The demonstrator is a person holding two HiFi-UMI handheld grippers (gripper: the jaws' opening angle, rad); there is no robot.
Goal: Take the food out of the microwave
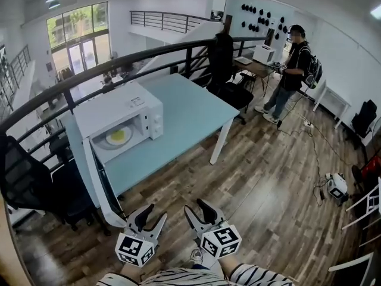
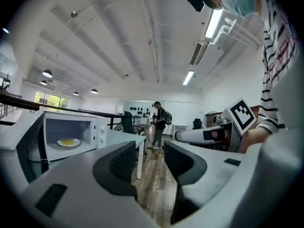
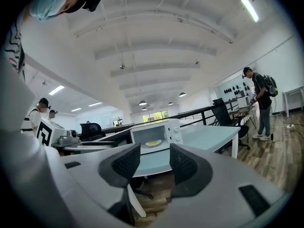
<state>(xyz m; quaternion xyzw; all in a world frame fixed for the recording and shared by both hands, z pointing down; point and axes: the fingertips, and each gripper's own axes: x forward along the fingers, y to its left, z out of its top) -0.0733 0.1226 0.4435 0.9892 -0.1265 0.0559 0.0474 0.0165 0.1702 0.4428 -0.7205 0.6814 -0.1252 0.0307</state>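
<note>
Left claw (image 1: 153, 214), right claw (image 1: 197, 208) agape before open microwave (image 1: 119, 109)

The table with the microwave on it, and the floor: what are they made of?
Table: pale blue top, probably painted or laminated board, because it looks smooth and even with a soft sheen. Its white legs are slim and plain, likely painted metal. Floor: brown planks with visible grain and seams, so wood or wood-look laminate, slightly glossy.

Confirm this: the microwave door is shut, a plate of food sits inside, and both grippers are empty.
Not the door: the head view shows the door of the microwave hanging open. The plate of food does sit inside, and the left gripper and right gripper are both empty.
</note>
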